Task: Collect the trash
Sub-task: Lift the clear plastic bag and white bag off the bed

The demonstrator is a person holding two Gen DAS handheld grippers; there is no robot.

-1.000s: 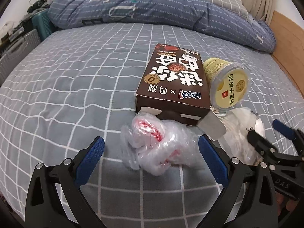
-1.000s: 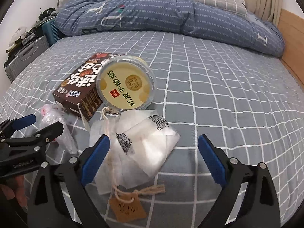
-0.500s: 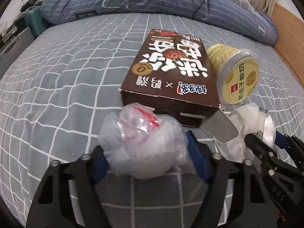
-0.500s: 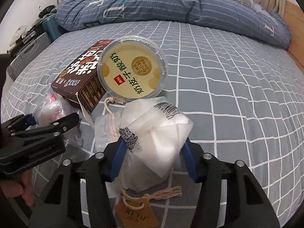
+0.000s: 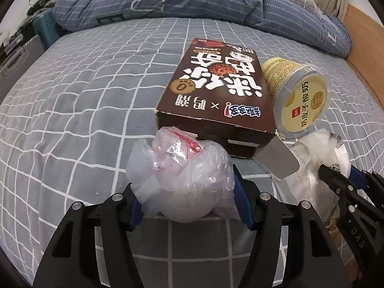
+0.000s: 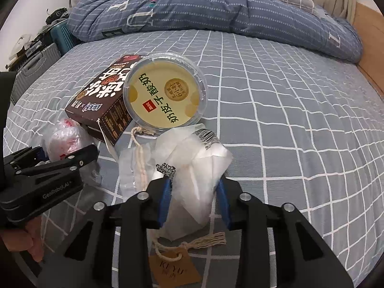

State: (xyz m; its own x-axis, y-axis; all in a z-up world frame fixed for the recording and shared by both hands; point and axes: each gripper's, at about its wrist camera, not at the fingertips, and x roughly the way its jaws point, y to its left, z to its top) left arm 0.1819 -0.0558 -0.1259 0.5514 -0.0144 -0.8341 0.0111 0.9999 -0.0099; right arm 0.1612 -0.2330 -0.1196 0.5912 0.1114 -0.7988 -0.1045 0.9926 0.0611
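The left gripper (image 5: 187, 198) points steeply down at the bed (image 5: 84, 96), its jaws closing on a crumpled clear bag (image 5: 180, 175); the blue pads (image 5: 242, 201) press into both sides of the plastic. The bag lies on the checked sheet just in front of a brown box (image 5: 216, 96).

The right gripper (image 6: 194, 196) tilts down at much the same angle beside it, jaws closing on a white paper bag (image 6: 192, 165) and pinching it between the blue pads (image 6: 164, 196). A string with a brown tag (image 6: 174, 267) trails from this bag toward the camera. A yellow yogurt cup (image 6: 164, 91) lies on its side against the box, just behind the paper bag.

In the right wrist view a bit of the person's hand (image 6: 24, 240) shows under the left gripper's body at the left edge. A folded blue quilt (image 6: 216, 12) lies across the far end of the bed.
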